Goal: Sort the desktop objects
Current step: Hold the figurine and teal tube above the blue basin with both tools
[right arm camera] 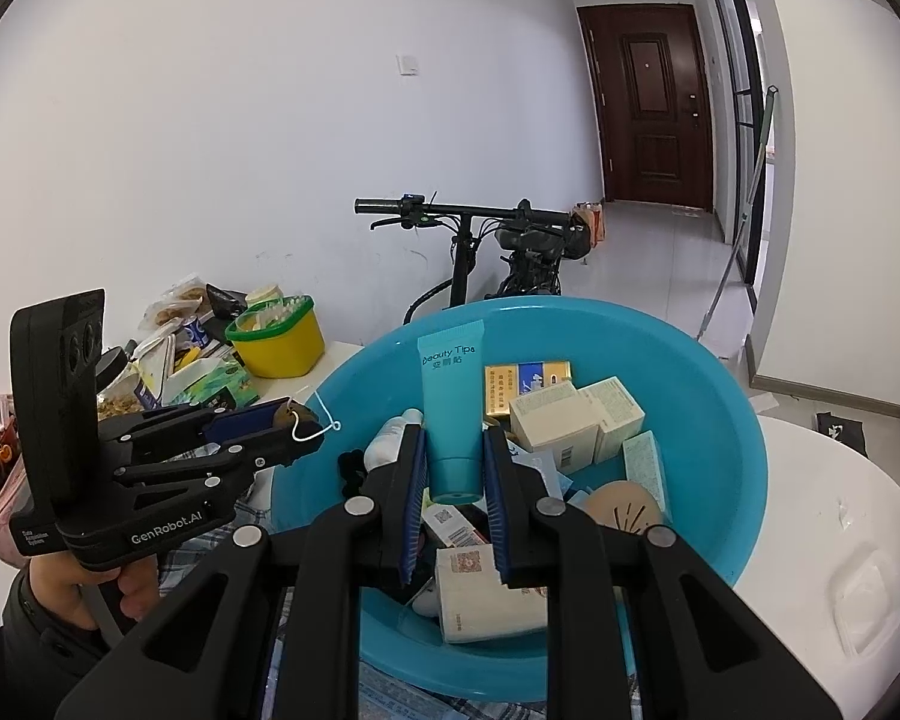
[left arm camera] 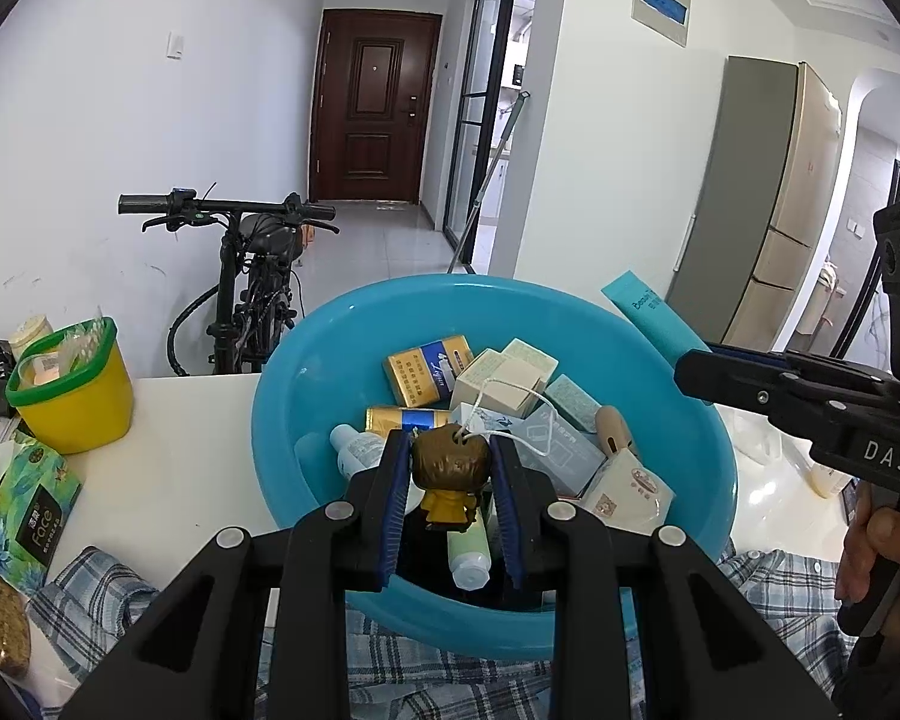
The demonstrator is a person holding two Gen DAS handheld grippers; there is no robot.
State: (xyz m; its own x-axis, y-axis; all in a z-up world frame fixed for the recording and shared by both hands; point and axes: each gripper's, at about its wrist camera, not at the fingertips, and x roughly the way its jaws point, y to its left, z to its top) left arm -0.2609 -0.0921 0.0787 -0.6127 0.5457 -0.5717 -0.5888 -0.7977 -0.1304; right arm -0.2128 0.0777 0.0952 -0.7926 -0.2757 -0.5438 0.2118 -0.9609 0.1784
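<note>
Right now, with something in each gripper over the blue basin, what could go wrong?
1. The left gripper pinches the small figurine by its round head only, so it might twist or slip out.
2. Its white string loop hangs loose and could snag on the boxes in the basin.
3. The right gripper holds the teal tube near its cap; the soft tube may tilt or slide.

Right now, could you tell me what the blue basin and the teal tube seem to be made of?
The blue basin looks like glossy moulded plastic: smooth wall, soft light reflections. The teal tube, clamped in the right gripper, seems soft matte plastic with a flat crimped end and printed lettering.
</note>
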